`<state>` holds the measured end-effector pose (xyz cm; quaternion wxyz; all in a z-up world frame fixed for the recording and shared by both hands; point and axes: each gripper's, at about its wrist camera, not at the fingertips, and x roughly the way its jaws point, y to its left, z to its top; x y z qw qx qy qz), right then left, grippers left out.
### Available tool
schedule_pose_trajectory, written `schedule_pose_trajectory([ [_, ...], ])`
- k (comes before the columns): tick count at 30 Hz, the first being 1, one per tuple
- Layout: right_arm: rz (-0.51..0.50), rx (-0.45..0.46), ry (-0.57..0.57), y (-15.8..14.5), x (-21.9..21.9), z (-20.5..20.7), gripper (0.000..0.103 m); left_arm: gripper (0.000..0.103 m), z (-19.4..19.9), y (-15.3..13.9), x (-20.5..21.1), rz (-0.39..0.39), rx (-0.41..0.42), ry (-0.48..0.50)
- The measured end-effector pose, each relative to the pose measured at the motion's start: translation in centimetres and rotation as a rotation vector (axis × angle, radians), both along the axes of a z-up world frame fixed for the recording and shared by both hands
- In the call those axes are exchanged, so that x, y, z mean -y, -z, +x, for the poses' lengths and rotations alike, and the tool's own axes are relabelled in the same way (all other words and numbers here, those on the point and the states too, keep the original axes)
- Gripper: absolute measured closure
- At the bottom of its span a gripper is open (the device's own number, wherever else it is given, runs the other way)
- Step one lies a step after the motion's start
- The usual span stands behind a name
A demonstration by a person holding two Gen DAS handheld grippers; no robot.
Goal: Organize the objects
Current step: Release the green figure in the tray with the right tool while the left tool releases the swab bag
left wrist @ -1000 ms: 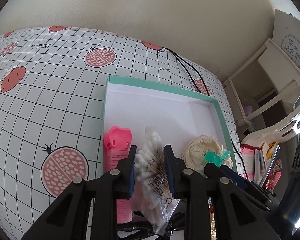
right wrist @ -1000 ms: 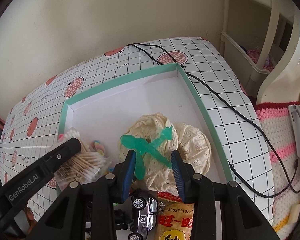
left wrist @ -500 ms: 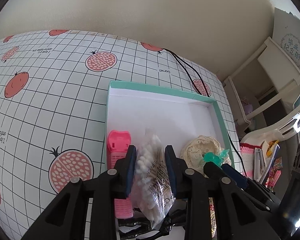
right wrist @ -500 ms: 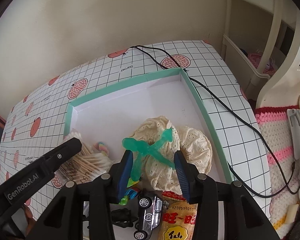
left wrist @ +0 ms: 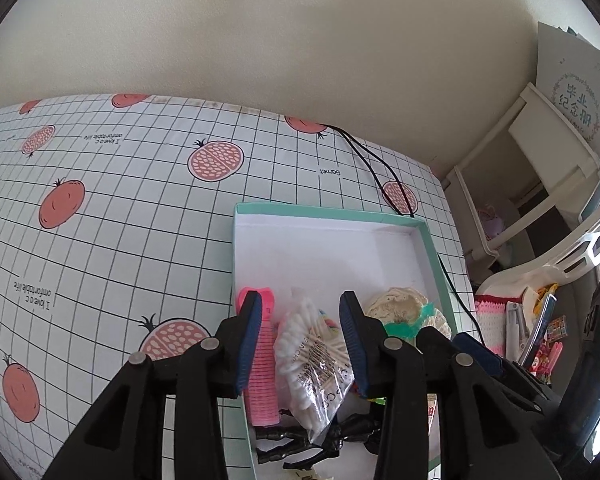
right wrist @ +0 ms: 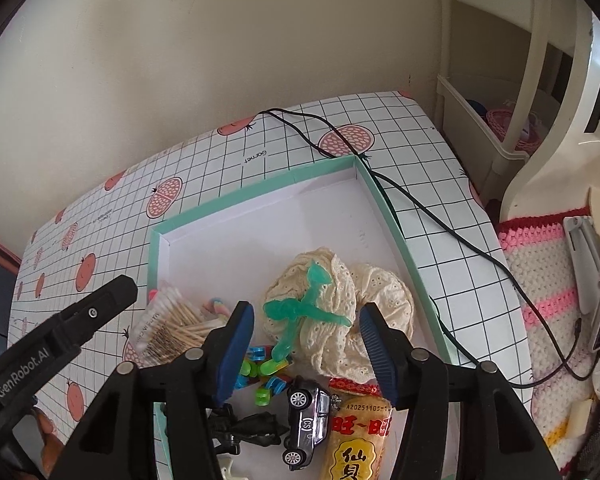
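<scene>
Two grippers hang over a teal-rimmed white tray (right wrist: 260, 190) on the grid tablecloth (left wrist: 112, 232), both with jaws spread wide and gripping nothing. Under the left gripper (left wrist: 300, 338) a bag of cotton swabs (left wrist: 312, 354) lies in the tray, with a pink hair roller (left wrist: 262, 364) at its 9 o'clock. Ahead of the right gripper (right wrist: 306, 350), a green plastic figure (right wrist: 302, 308) rests on a cream lace scrunchie (right wrist: 340, 308); a small toy car (right wrist: 306, 420) sits at 6 o'clock, beside a snack packet (right wrist: 358, 436).
</scene>
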<state>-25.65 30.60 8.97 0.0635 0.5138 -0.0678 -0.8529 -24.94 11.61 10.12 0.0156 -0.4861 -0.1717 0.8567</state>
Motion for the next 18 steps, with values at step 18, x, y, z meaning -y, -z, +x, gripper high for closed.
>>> schedule_pose_trajectory([
  [18, 0.051, 0.004, -0.003, 1.3, 0.6, -0.3, 0.012, 0.058, -0.1, 5.6, 2.9, -0.26, 0.225, -0.156],
])
